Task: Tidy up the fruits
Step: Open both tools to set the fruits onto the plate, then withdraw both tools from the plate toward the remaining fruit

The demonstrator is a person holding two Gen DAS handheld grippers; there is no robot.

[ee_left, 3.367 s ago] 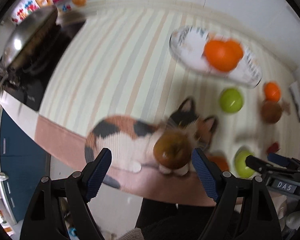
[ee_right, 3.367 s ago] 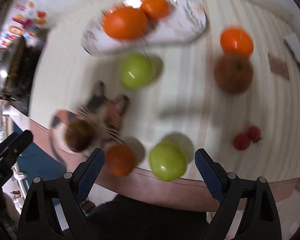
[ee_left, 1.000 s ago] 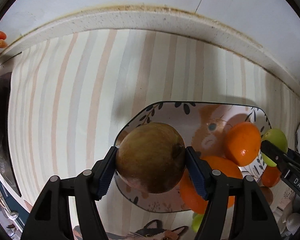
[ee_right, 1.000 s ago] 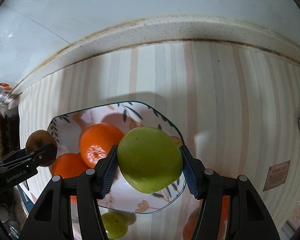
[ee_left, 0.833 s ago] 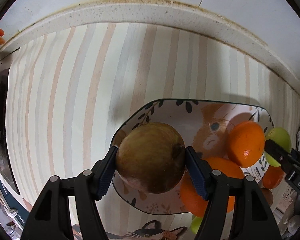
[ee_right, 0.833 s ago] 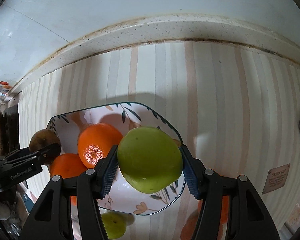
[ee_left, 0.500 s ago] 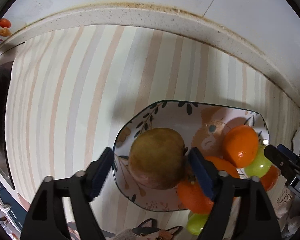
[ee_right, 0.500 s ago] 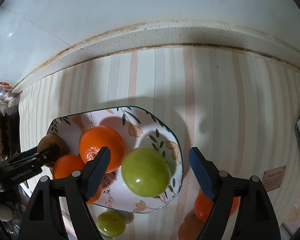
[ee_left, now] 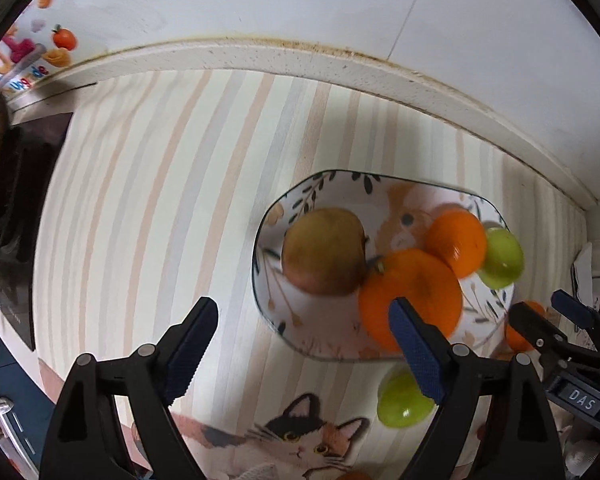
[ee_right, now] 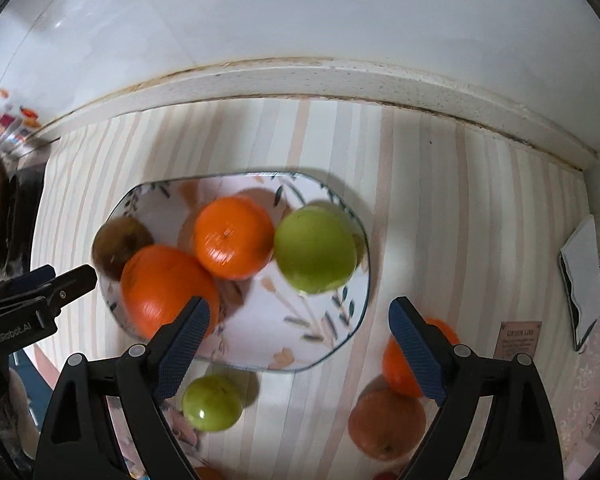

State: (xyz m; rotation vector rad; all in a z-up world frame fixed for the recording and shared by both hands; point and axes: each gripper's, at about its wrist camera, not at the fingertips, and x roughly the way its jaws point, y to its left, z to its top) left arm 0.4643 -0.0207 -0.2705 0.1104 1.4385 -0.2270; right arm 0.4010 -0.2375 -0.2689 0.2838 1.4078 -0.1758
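A floral plate [ee_left: 384,190] [ee_right: 268,344] on the striped counter holds a brown apple [ee_left: 324,250] [ee_right: 118,244], two oranges [ee_left: 414,298] [ee_left: 456,242] [ee_right: 164,290] [ee_right: 232,236] and a green apple [ee_left: 502,258] [ee_right: 314,248]. My left gripper [ee_left: 304,350] is open and empty, above the plate's near left rim. My right gripper [ee_right: 296,346] is open and empty, above the plate's near edge. Each gripper shows at the edge of the other's view [ee_left: 556,332] [ee_right: 40,284].
A small green apple [ee_left: 402,400] [ee_right: 212,402] lies on the counter in front of the plate. An orange [ee_right: 412,356] and a reddish apple [ee_right: 386,424] lie to its right. A cat-print mat [ee_left: 300,440] covers the front edge. A stove [ee_left: 8,208] is at left; the wall runs behind.
Both grippers opened, leaving the brown apple and the green apple in the plate, then drew back toward the counter's front edge.
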